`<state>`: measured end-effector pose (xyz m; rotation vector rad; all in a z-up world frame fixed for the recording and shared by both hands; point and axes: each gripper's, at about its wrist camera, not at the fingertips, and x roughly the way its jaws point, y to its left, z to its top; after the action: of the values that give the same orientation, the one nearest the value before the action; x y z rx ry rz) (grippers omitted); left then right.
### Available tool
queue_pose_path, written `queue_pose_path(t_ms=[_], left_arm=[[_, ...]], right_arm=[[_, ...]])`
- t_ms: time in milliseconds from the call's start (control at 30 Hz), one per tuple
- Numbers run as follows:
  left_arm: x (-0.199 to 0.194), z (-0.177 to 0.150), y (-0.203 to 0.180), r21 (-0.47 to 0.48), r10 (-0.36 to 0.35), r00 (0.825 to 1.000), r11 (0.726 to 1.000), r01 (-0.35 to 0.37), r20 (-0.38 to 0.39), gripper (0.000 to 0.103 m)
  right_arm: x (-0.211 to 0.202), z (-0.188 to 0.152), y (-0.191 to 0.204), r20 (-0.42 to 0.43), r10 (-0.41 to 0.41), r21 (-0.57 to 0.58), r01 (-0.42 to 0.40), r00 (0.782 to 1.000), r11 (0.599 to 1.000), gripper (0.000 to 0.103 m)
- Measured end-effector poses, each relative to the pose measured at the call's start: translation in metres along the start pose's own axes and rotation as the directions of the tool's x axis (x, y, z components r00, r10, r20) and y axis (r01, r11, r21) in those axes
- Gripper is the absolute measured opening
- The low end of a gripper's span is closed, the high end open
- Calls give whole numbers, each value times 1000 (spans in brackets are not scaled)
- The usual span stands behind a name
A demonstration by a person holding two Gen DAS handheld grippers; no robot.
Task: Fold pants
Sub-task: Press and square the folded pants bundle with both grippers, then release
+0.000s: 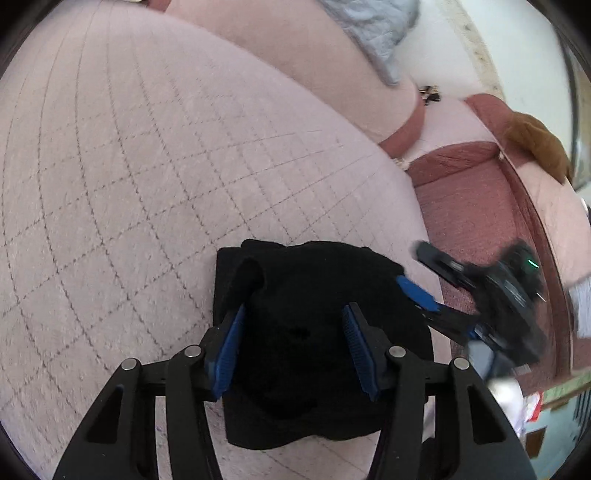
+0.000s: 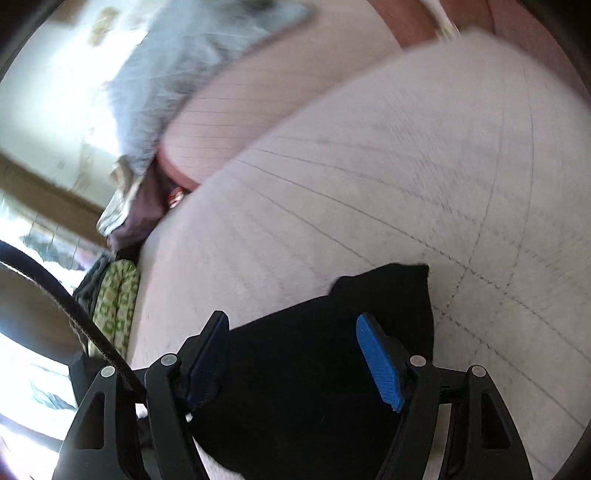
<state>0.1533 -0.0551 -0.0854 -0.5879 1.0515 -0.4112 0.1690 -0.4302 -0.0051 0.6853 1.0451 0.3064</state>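
Observation:
The black pants [image 1: 314,332] lie bunched in a folded bundle on the pink quilted bed cover [image 1: 147,166]. My left gripper [image 1: 293,314] is open, its blue pads either side of the bundle just above it. My right gripper [image 1: 424,280] shows blurred at the bundle's right edge, jaws apart. In the right wrist view my right gripper [image 2: 291,321] is open over the black pants [image 2: 317,369], which lie on the bed cover [image 2: 406,166]. Neither gripper holds any cloth.
A grey-blue blanket [image 1: 373,33] lies at the far side of the bed, also in the right wrist view [image 2: 177,74]. A dark pink sofa [image 1: 469,192] with a brown cloth [image 1: 535,144] stands to the right. A green patterned cloth [image 2: 118,306] sits beside the bed's edge.

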Motion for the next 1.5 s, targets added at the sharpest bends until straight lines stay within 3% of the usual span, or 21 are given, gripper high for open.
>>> queue_pose_path(t_ms=[200, 333, 433, 500, 600, 733, 900, 1033, 1100, 1200, 1267, 1333, 1367, 1433, 1500], left_arm=[[-14, 4, 3, -40, -28, 1000, 999, 28, -11, 53], [-43, -3, -2, -33, -19, 999, 999, 21, 43, 53], [-51, -14, -8, -14, -12, 998, 1000, 13, 68, 53], [-43, -20, -10, -10, -1, 999, 1000, 2, 47, 53], [-22, -33, 2, -33, 83, 996, 996, -84, -31, 53], [-21, -36, 14, -103, 48, 998, 993, -53, -48, 57], [-60, -41, -1, -40, 85, 996, 996, -84, 25, 56], [-96, -56, -22, 45, 145, 981, 987, -152, 129, 56], [-110, -65, -32, 83, 178, 968, 977, -195, 176, 56], [-123, -81, -55, 138, 264, 929, 942, -307, 260, 57], [-133, -92, -68, 169, 337, 883, 898, -405, 328, 59], [-141, -102, -84, 193, 400, 825, 843, -502, 400, 77], [-145, -106, -90, 196, 422, 798, 819, -539, 431, 80], [-151, -111, -97, 200, 426, 778, 805, -559, 461, 85], [-154, -112, -98, 200, 429, 780, 804, -560, 455, 87]], right_arm=[[9, 10, 2, 7, -13, 5, 13, 1000, 1000, 77], [-33, -1, 21, 90, 13, -42, -9, 996, 999, 77], [-63, -29, 26, 126, 32, -70, -24, 992, 997, 77], [-74, -52, 25, 128, 58, -65, -50, 990, 997, 77], [-71, -84, 8, 110, 72, -21, -70, 991, 997, 78], [-59, -93, -19, 90, 97, 74, -104, 991, 992, 77], [-88, -94, 4, 139, 68, -10, -68, 988, 998, 78], [-109, -118, 21, 186, 33, -86, -17, 982, 996, 79], [-116, -135, 27, 211, 4, -112, 20, 977, 993, 79], [-121, -159, 35, 228, -47, -139, 80, 972, 987, 79], [-122, -173, 38, 233, -82, -151, 119, 969, 981, 79], [-123, -184, 40, 233, -110, -161, 150, 966, 976, 79], [-124, -188, 39, 233, -122, -164, 162, 965, 973, 79], [-127, -196, 40, 236, -142, -166, 184, 961, 969, 79], [-129, -201, 39, 238, -151, -167, 194, 959, 967, 80]])
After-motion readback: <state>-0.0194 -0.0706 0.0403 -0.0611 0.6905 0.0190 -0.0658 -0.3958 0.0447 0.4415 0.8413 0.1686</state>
